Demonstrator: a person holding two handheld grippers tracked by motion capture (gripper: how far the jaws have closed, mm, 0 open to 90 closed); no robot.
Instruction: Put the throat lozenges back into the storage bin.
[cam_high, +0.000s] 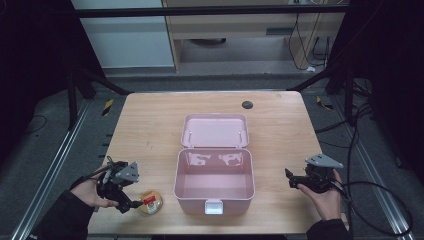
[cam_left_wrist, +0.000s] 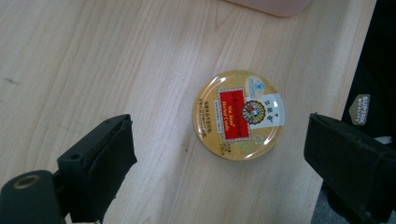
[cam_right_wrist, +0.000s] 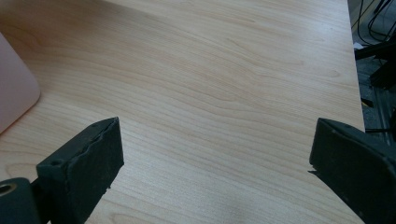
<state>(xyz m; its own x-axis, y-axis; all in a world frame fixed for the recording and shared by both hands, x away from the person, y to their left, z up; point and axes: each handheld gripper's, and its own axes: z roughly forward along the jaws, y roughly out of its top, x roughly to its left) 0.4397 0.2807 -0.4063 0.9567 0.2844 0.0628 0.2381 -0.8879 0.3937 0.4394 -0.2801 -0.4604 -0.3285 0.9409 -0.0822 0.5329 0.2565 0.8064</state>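
Note:
A round golden tin (cam_high: 150, 202) with a red label lies flat near the table's front edge, left of an open pink box (cam_high: 176, 176). My left gripper (cam_high: 134, 203) hangs just left of the tin, open. In the left gripper view the tin (cam_left_wrist: 239, 115) lies on the wood between the two wide-spread jaws of the left gripper (cam_left_wrist: 219, 140), touching neither. My right gripper (cam_high: 290, 179) is held to the right of the box, open, with only bare wood between the jaws of the right gripper (cam_right_wrist: 217, 140).
The box's lid (cam_high: 215, 131) lies folded back behind it, and a white latch (cam_high: 213, 206) faces the front edge. A dark round grommet (cam_high: 247, 104) sits at the table's far side. A corner of the box (cam_right_wrist: 14, 88) shows at the left of the right gripper view.

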